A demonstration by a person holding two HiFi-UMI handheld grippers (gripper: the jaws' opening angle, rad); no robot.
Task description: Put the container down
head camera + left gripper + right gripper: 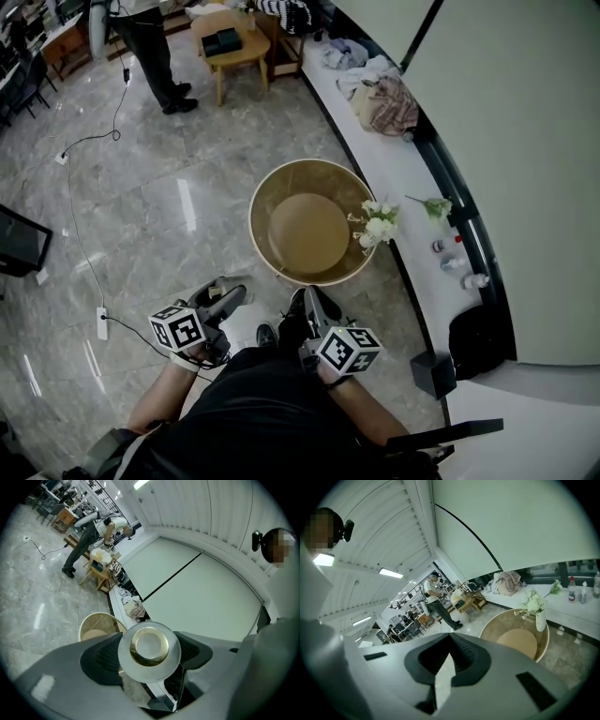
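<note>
- The floor (169,187) is shiny grey stone, and a curved white wall runs along the right.
- A white ledge (408,187) follows the wall. Clothes (384,103) and small bottles (452,251) lie on it.
- A person (150,47) stands far off beside a small wooden desk (246,54).
- The left tongs (228,298) are partly open and squeeze the container (149,648) between them.
- The container is round, with a gold ring at the end that faces the camera. It is up in the air, close to the holder's lap and short of the round desk (253,211). I cannot tell what is in it.
- The right tongs (449,644) are almost closed, with only a thin slit, and hold nothing.
- A vase of white flowers (377,225) stands at the right edge of the round desk.
</note>
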